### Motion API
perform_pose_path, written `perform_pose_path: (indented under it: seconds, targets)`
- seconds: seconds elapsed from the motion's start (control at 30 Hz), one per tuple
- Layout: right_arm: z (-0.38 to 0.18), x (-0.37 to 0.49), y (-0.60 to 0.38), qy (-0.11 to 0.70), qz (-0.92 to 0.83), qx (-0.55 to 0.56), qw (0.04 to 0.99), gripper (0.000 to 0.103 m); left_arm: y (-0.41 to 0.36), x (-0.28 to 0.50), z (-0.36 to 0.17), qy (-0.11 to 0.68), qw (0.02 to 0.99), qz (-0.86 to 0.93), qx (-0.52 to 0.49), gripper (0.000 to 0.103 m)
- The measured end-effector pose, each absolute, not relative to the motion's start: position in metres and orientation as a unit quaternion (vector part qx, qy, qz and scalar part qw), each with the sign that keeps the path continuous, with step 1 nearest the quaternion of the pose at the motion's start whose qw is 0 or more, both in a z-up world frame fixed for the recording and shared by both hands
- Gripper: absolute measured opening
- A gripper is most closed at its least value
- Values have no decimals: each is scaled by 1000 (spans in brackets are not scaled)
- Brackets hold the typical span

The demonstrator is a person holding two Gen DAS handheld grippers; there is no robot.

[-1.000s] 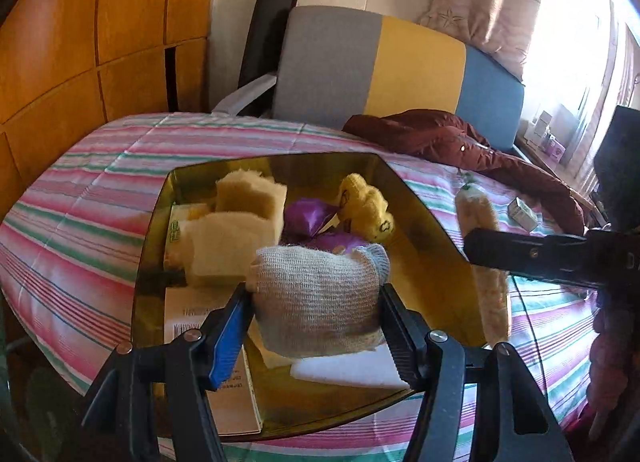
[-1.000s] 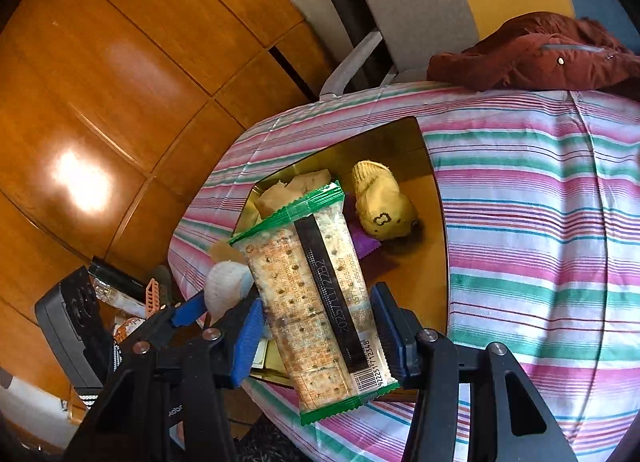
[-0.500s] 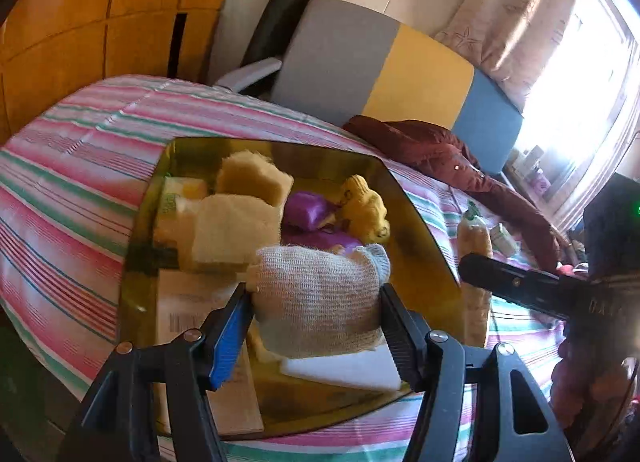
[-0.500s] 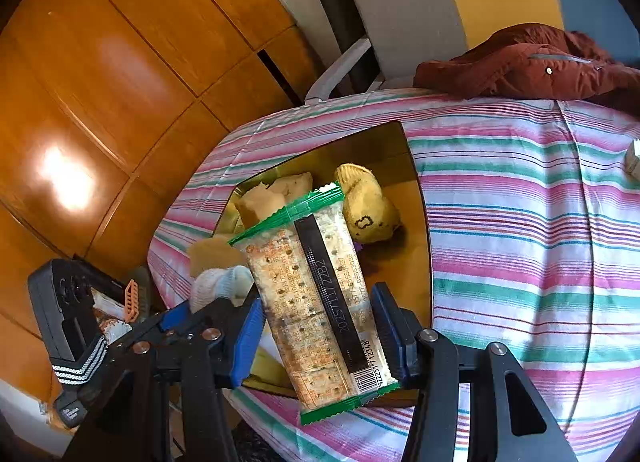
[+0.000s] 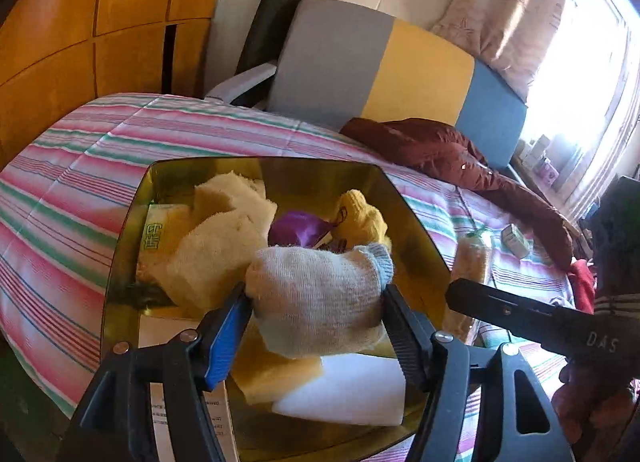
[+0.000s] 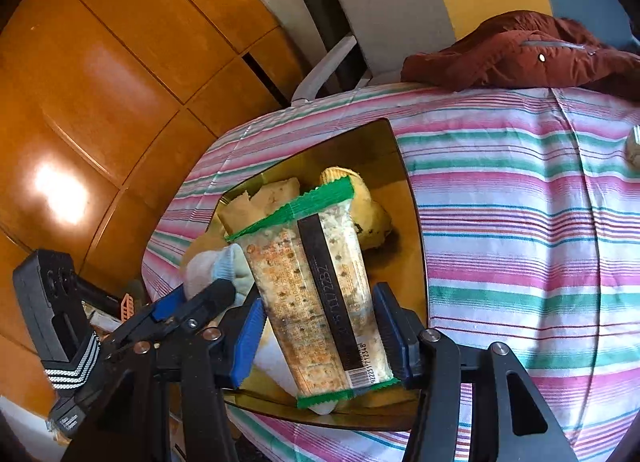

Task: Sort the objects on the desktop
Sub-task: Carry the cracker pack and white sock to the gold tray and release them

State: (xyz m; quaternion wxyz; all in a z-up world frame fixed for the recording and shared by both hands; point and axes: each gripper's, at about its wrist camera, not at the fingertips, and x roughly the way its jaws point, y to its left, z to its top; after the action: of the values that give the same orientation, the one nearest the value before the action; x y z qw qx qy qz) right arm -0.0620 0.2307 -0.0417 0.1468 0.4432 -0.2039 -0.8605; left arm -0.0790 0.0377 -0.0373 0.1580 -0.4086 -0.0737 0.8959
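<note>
A gold tray point(image 5: 416, 246) lies on the striped cloth and holds cream towels point(image 5: 224, 238), a yellow sock point(image 5: 360, 217) and a purple item point(image 5: 296, 227). My left gripper point(image 5: 316, 302) hangs over the tray's near part with a rolled grey-white sock point(image 5: 316, 290) between its pads. Its jaws are opening, and both pads still touch the sock. My right gripper point(image 6: 320, 326) grips a long green-edged cracker packet point(image 6: 316, 282), tilted up over the tray point(image 6: 396, 197); its jaws ease slightly. The left gripper point(image 6: 192, 302) is close on its left.
A white block point(image 5: 348, 390) and printed paper point(image 5: 188, 422) lie at the tray's near end. A maroon jacket point(image 5: 440, 149) lies on the far side, a small box point(image 5: 516, 240) on the cloth. Behind stand a grey, yellow and blue chair point(image 5: 380, 69) and wooden cabinets point(image 6: 120, 61).
The left gripper has shifted sideways, closer to the right one, and its jaws have widened around the sock. The right gripper keeps the packet over the tray, nearly still.
</note>
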Motion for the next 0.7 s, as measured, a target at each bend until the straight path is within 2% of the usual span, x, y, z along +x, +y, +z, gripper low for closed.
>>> perform_pose_path:
  seconds: [0.27, 0.37, 0.57, 0.63, 0.7]
  targets:
    - [-46, -63, 229, -196, -861, 447, 145, 55, 38, -77, -44, -75, 162, 893, -413, 68]
    - [-45, -62, 227, -192, -861, 446, 149, 49, 41, -73, -42, -70, 164, 895, -410, 66]
    - [-43, -59, 226, -184, -865, 443, 147, 49, 39, -73, -43, -77, 149, 895, -413, 68]
    - [-43, -58, 227, -186, -864, 444, 144, 50, 39, -71, -40, -72, 143, 898, -410, 69]
    - [-44, -55, 227, -187, -864, 445, 142, 56, 40, -68, -38, -63, 140, 901, -406, 69]
